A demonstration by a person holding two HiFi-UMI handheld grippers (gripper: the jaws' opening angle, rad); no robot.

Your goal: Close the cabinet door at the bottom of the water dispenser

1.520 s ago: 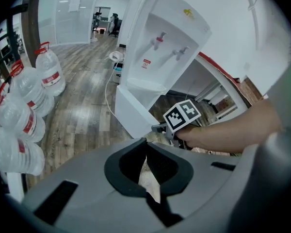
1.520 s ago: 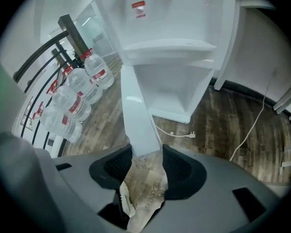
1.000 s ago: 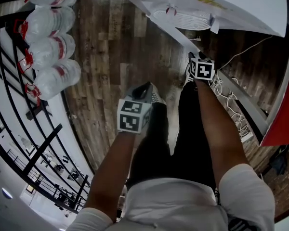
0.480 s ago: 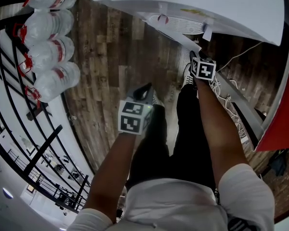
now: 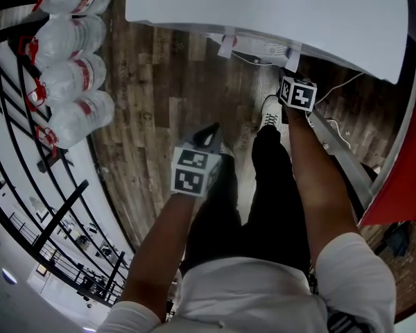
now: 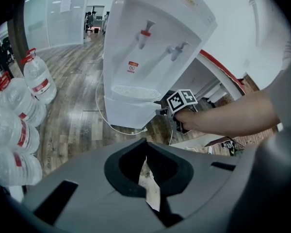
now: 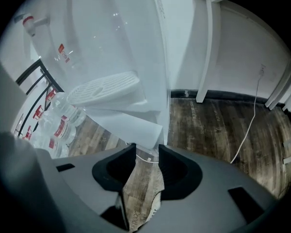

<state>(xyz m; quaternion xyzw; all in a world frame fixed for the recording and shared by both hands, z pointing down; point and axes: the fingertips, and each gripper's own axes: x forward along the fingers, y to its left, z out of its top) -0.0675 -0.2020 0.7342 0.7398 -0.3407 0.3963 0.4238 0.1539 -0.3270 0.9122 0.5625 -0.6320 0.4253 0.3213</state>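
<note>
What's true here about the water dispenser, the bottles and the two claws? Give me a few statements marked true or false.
Several water bottles sit on the wooden floor. True.
The dispenser has two taps. True.
The right claw grips a bottle. False: its jaws, which have just been closing a little, stand apart with nothing between them.
The left claw touches the dispenser. False: it hangs clear of it.

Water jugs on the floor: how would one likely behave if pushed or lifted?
The jug looks sealed under a red cap, so probably full and heavy. Upright on the wood floor, it would likely slide rather than tip. On its side, the round body could roll.
</note>
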